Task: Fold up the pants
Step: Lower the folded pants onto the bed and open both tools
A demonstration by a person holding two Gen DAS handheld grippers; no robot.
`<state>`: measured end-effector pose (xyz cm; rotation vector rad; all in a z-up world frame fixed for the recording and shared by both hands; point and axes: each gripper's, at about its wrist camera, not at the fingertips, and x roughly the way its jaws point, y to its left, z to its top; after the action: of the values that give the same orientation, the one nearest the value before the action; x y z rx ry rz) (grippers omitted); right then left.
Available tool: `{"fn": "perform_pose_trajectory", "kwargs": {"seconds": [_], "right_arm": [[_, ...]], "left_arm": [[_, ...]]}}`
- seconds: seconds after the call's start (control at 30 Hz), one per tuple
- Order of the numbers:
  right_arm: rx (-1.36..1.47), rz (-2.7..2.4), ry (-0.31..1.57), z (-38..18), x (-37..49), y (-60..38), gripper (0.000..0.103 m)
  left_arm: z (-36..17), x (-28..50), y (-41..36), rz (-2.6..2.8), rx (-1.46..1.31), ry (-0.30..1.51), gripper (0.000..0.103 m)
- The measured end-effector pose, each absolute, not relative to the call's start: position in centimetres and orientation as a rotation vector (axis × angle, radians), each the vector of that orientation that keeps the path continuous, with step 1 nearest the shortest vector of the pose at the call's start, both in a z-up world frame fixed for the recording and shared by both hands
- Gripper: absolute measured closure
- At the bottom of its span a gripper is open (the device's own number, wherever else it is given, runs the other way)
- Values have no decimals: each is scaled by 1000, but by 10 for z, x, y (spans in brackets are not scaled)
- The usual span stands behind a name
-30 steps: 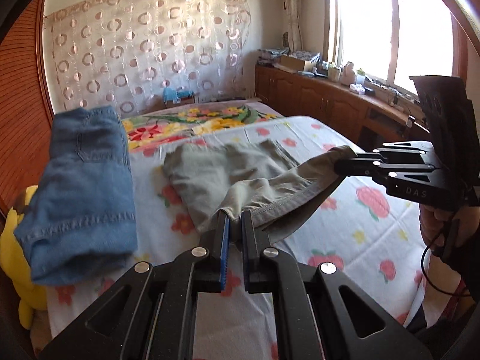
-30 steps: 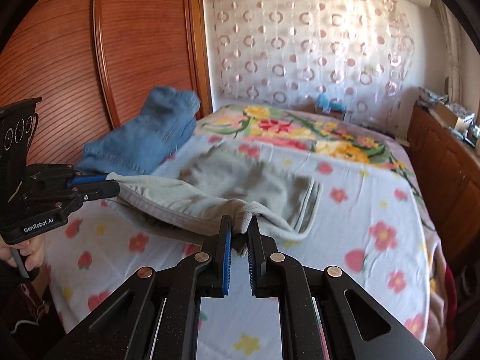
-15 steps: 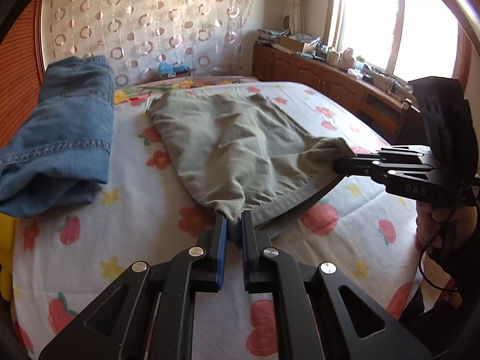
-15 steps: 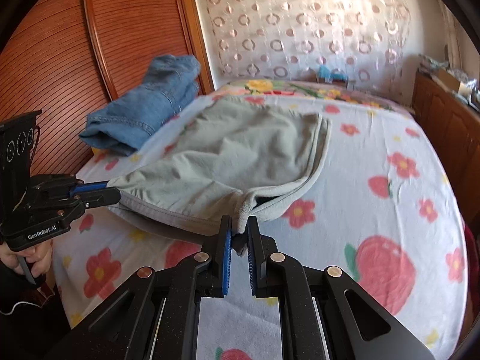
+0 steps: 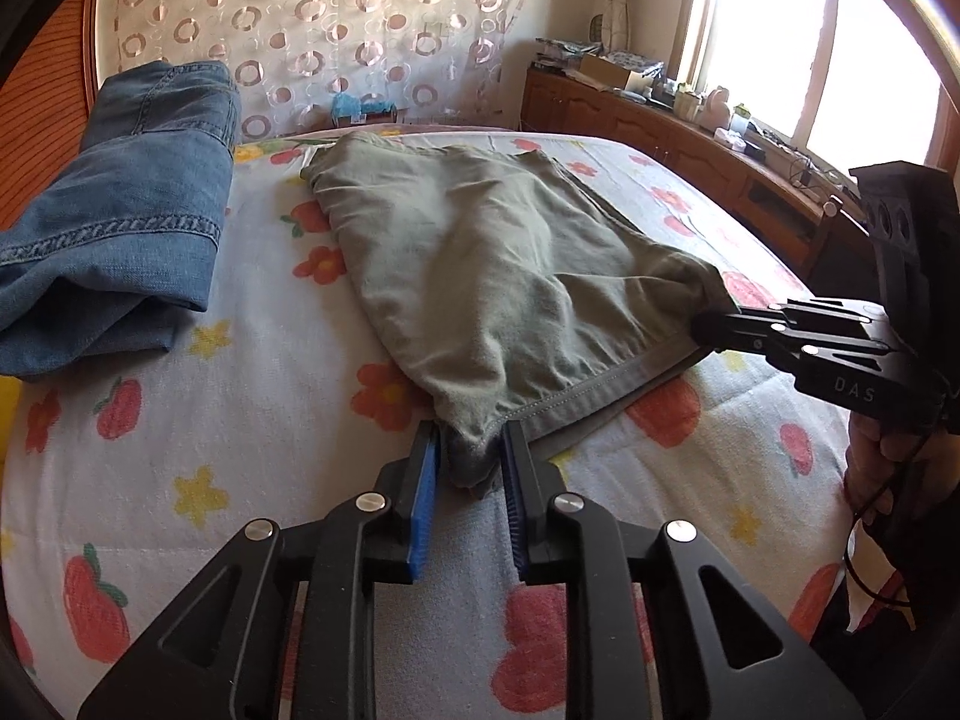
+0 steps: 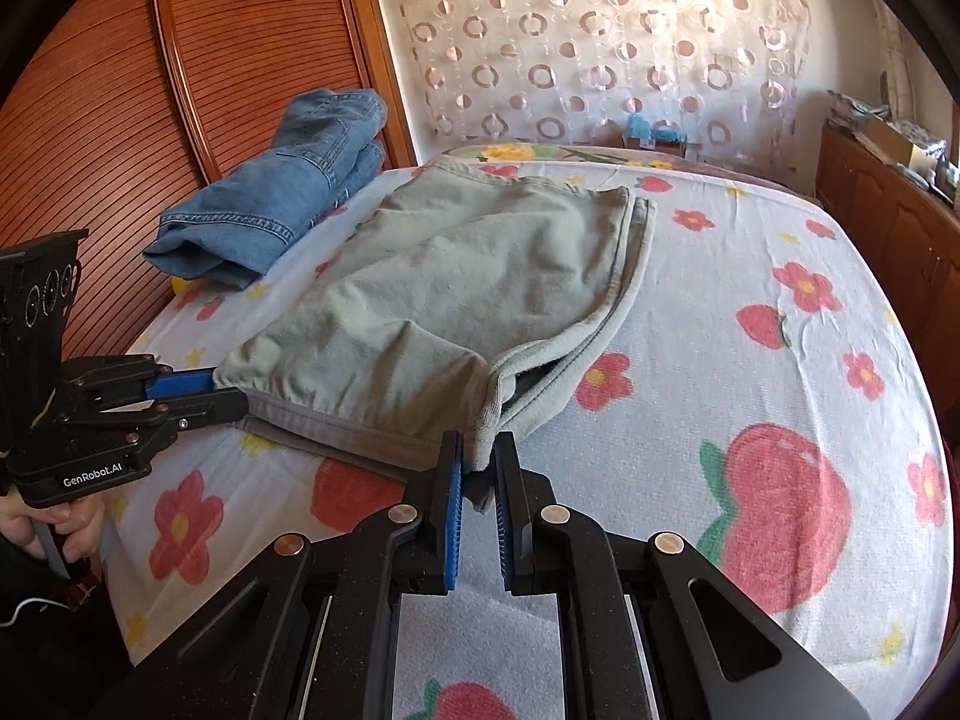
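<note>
The grey-green pants (image 5: 498, 276) lie folded flat on the bed (image 5: 240, 396), over a flowered sheet, w/ the near hem edge toward both cameras. Left claw (image 5: 471, 456) sits at the near-left corner of that hem; its jaws have just been opening, and in the left wrist view there's now a gap each side of the bunched corner, so the cloth is between the blue pads (image 5: 423, 498) but not squeezed. In the right wrist view the same claw (image 6: 231, 393) shows side-on at the left corner, tips at the hem, fabric sagging down onto the sheet there. Right claw (image 6: 478, 459) is nearly closed, pinching a small fold of the hem's right corner, w/ the cloth hanging between the pads; from the left wrist view it (image 5: 699, 324) comes in from the right, tips clamped on that corner and holding it just above the sheet. A hand (image 5: 876, 462) grips the right claw's handle, another hand (image 6: 54, 525) grips the left's. Far end of the pants reaches toward the head of the bed, near the circle-patterned curtain (image 5: 336, 30). A folded pair of blue jeans (image 5: 126, 198) lies on the bed's left side, apart from the pants, beside a ribbed wooden panel (image 6: 180, 90). Wooden cabinets (image 5: 690, 138) run under the bright window (image 5: 798, 42) on the right, cluttered w/ small stuff too blurred to name.
</note>
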<state>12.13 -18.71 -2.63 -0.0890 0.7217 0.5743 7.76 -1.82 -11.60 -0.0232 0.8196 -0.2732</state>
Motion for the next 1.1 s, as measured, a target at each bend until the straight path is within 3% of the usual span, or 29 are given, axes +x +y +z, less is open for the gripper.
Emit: {"fn": "perform_pose_trajectory", "kwargs": {"seconds": [0.13, 0.43, 1.1], "right_arm": [[-87, 582, 713, -28, 122, -186, 94], [-40, 619, 677, -26, 90, -215, 94], [-59, 642, 726, -28, 46, -225, 93]], "left_arm": [[-110, 73, -17, -296, -46, 799, 94], [-74, 38, -18, -366, -70, 714, 94], [-88, 5, -19, -391, -55, 792, 94]]}}
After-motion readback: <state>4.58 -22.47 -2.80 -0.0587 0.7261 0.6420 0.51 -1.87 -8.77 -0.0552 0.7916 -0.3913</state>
